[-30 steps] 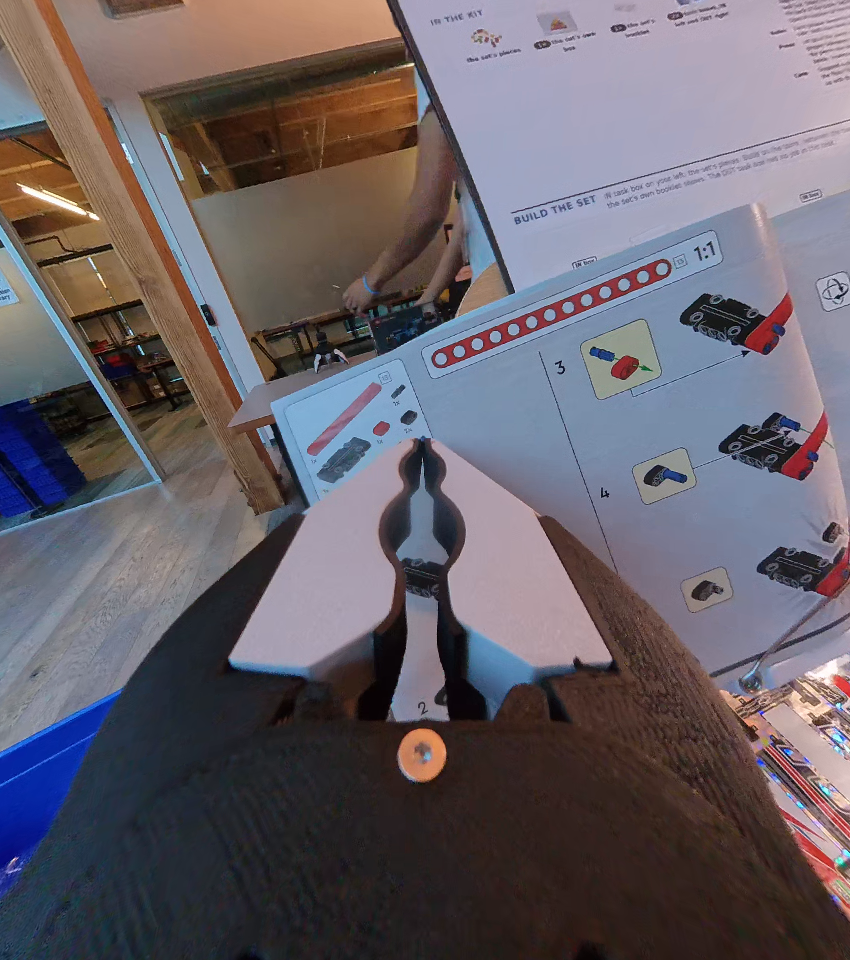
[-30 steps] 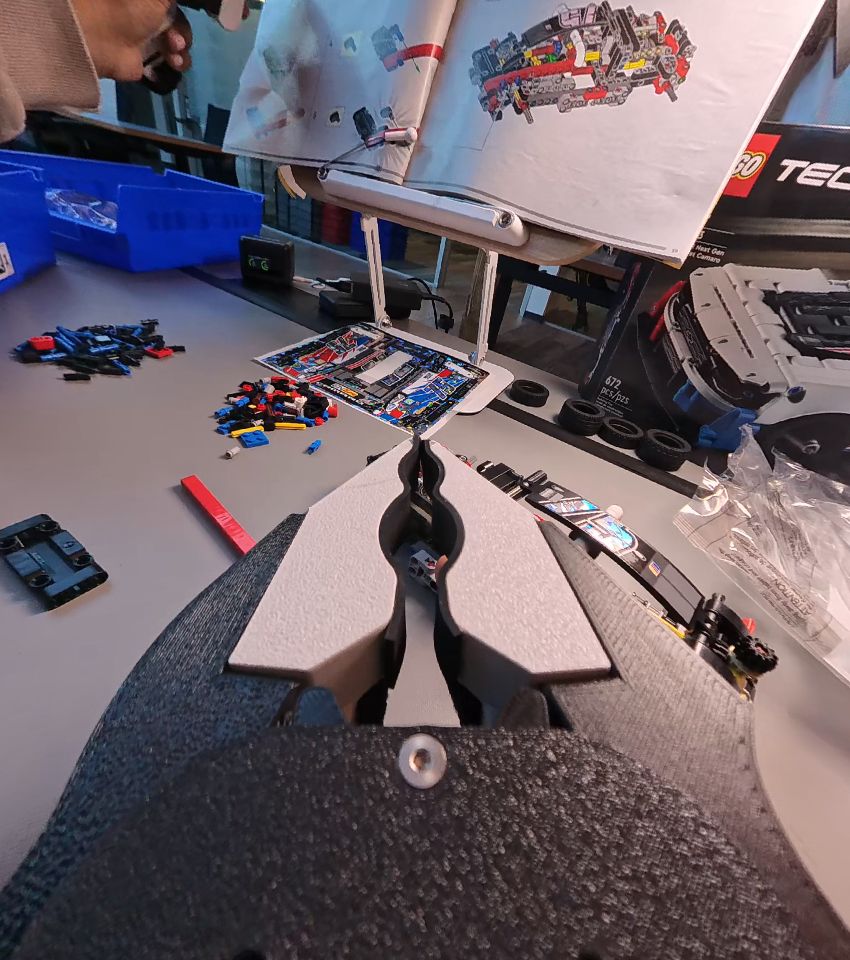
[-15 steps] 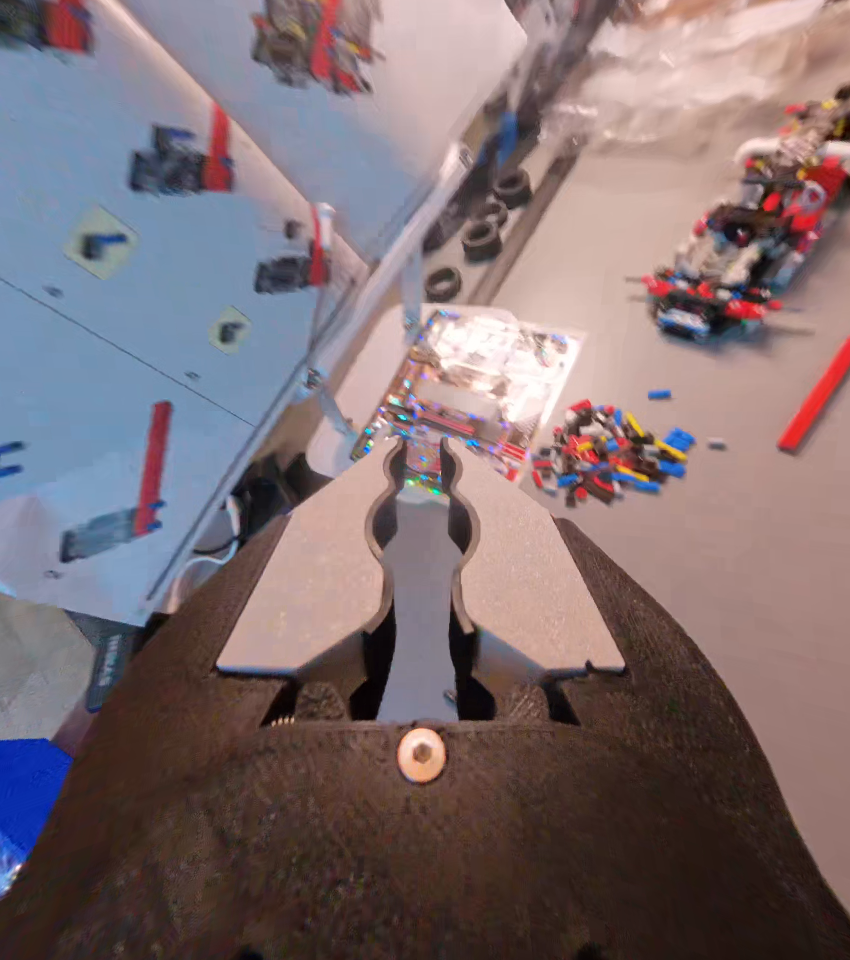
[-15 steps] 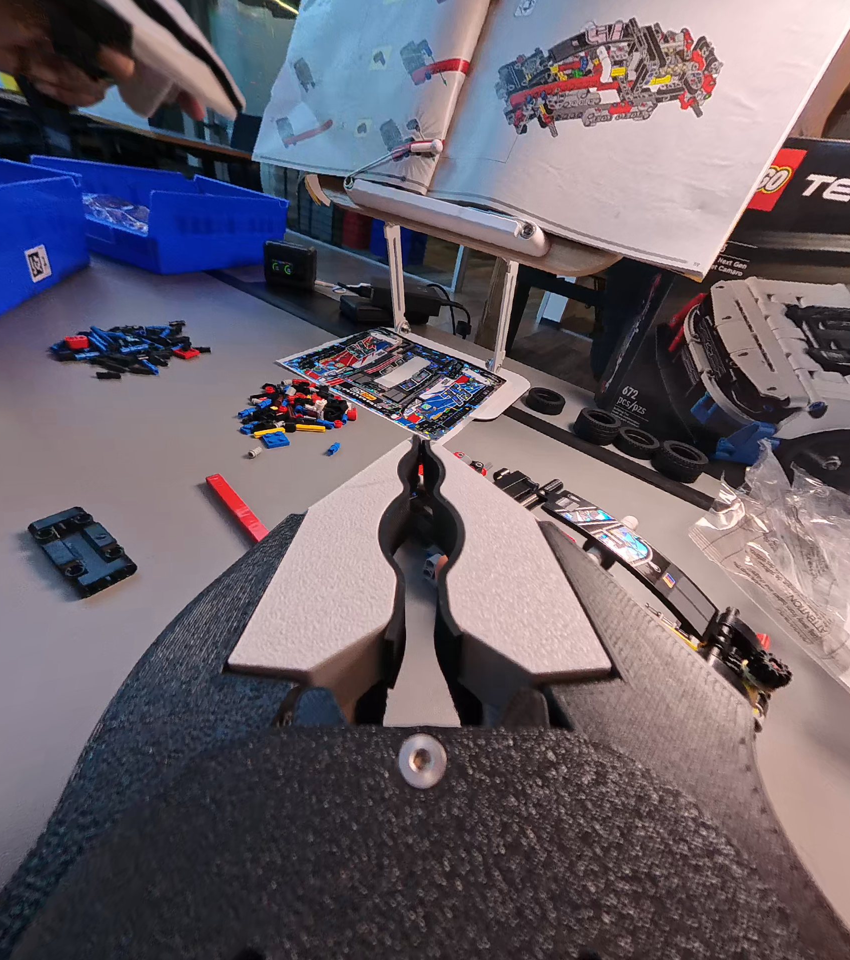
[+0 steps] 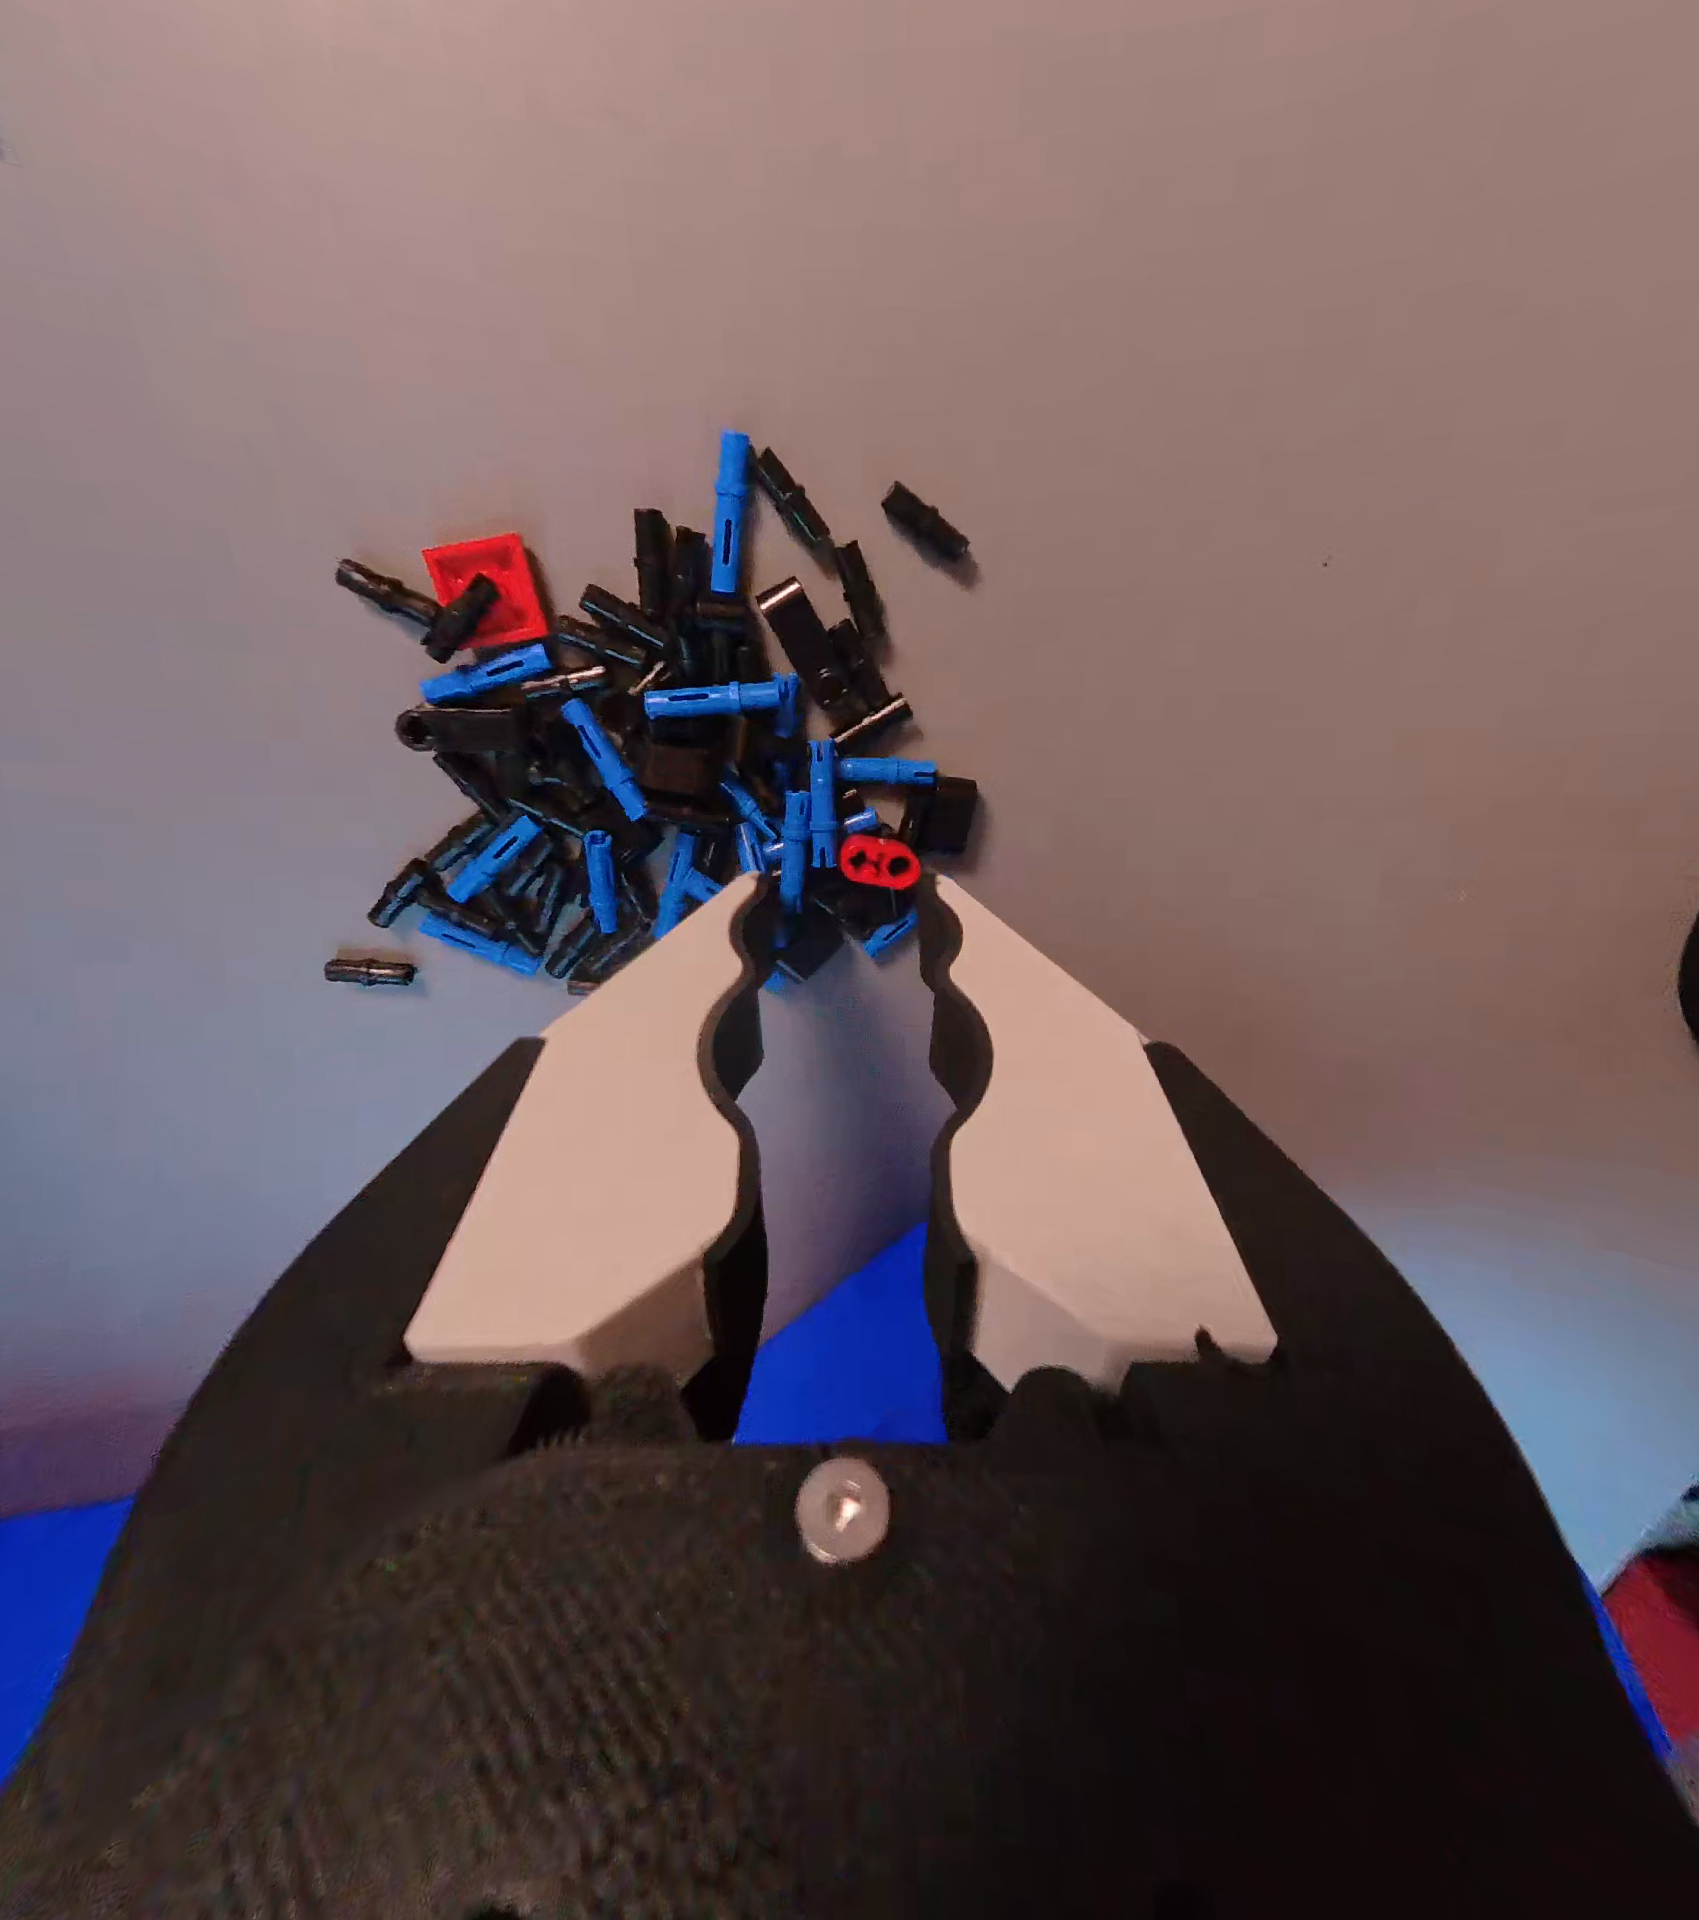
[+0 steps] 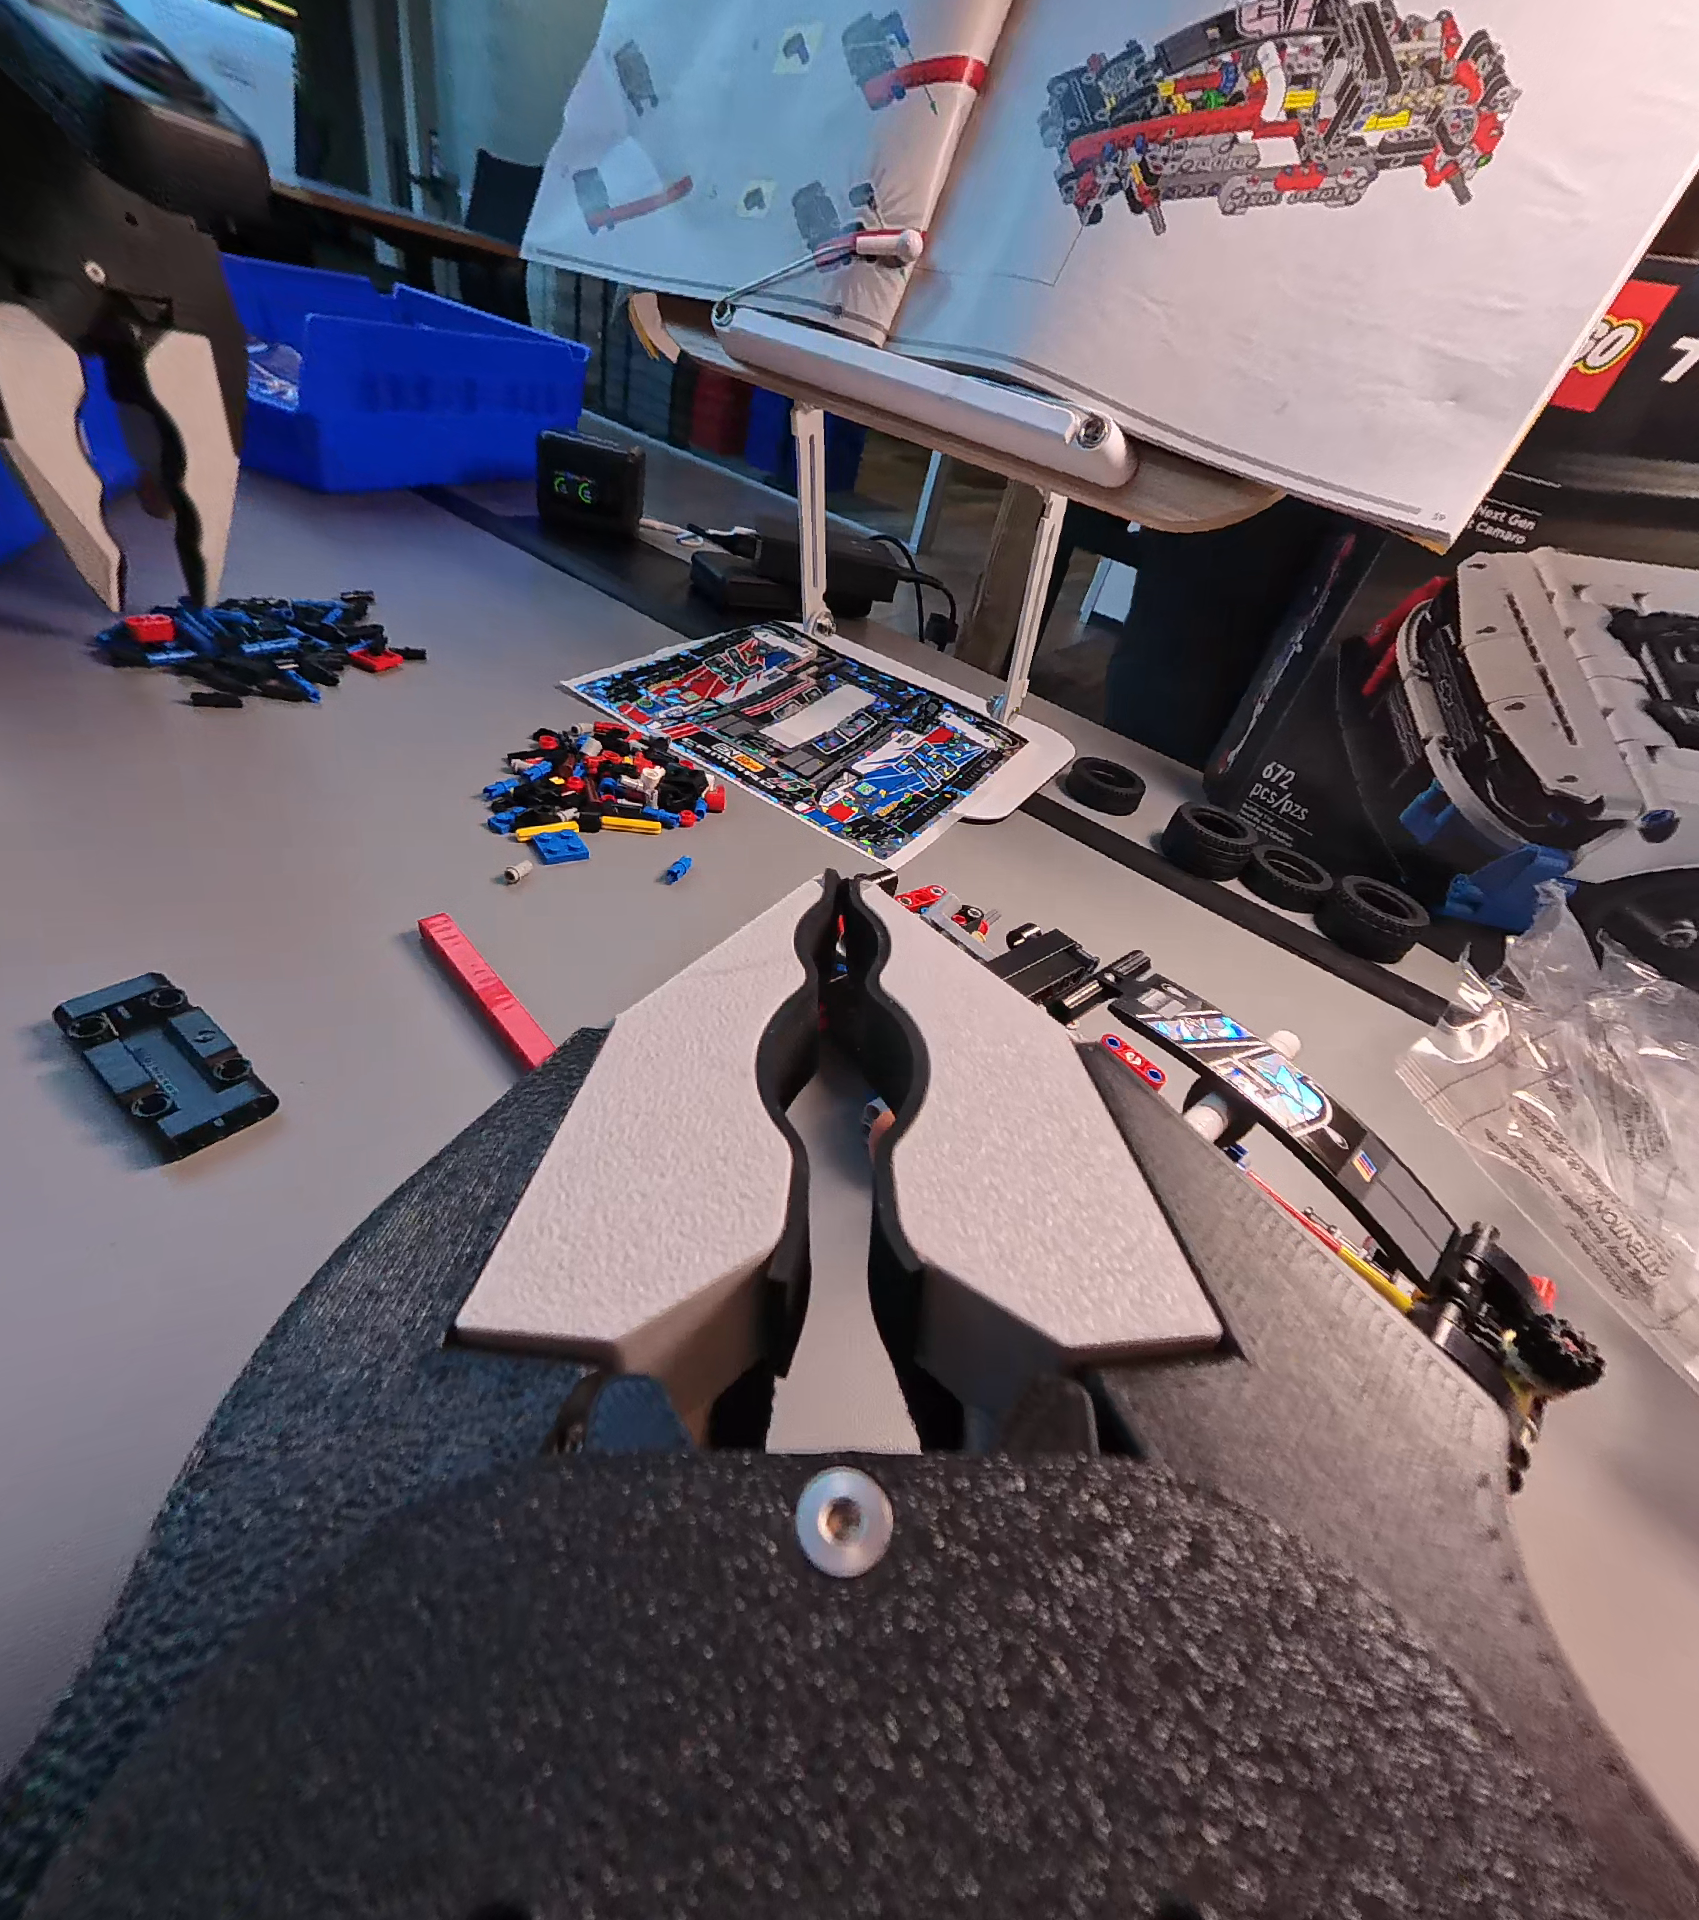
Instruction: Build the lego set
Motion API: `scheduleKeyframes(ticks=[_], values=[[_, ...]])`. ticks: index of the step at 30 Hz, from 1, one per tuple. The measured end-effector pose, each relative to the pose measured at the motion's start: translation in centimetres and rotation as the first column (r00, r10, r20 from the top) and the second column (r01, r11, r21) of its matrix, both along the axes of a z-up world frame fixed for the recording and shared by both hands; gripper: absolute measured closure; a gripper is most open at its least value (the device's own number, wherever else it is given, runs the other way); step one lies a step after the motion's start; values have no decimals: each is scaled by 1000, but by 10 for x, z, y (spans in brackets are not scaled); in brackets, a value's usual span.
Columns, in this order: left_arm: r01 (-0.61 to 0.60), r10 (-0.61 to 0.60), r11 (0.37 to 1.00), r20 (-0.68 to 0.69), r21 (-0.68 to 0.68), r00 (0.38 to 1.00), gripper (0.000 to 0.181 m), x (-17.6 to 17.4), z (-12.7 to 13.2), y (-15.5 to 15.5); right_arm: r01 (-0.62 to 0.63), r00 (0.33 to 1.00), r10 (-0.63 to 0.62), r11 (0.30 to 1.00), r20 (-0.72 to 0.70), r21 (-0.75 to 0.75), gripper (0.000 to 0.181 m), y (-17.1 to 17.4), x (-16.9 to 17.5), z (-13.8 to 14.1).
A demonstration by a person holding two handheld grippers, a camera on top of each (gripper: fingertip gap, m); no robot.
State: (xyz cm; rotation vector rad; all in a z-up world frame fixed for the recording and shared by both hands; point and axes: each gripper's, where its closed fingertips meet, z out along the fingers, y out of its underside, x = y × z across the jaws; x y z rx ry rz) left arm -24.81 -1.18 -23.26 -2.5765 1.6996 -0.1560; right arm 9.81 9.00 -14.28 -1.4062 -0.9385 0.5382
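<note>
Two handheld grippers of one make: left gripper (image 5: pixel 840 904) and right gripper (image 6: pixel 843 891), each with a broad black body of rough, grainy printed plastic, domed toward the camera and flaring into two shoulders. Set with a single round silver screw (image 6: pixel 843 1521) at the centre of the body, just behind the jaws. Faced on top with flat pale grey angular plates tapering to points, lined along the inner edges with black wavy, scalloped pads (image 5: pixel 733 1049).
</note>
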Motion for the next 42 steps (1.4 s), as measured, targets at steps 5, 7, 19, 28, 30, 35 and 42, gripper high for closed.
scheduleKeyframes(ticks=[5,7,19,28,30,35,42], values=[[72,-69,996,-67,44,995,159,-1,-6,-2,8,1000,-8,1000,2,2,181,1,1,0],[85,-80,994,-67,73,995,161,0,-5,-2,7,1000,-7,1000,3,3,181,1,0,0],[159,-154,977,-50,139,987,167,9,-2,-5,2,1000,-2,1000,14,-1,181,1,-1,-3],[188,-184,966,-40,177,982,170,15,-4,1,9,1000,-9,1000,19,-3,181,2,0,-4],[193,-188,963,-47,189,981,169,14,-5,3,12,1000,-12,1000,22,-3,181,3,0,-5],[198,-192,954,-49,225,980,174,14,-8,6,27,999,-27,1000,26,2,181,4,0,-6],[179,-189,944,10,278,982,175,20,3,9,46,998,-46,999,41,3,181,7,-1,-10]])
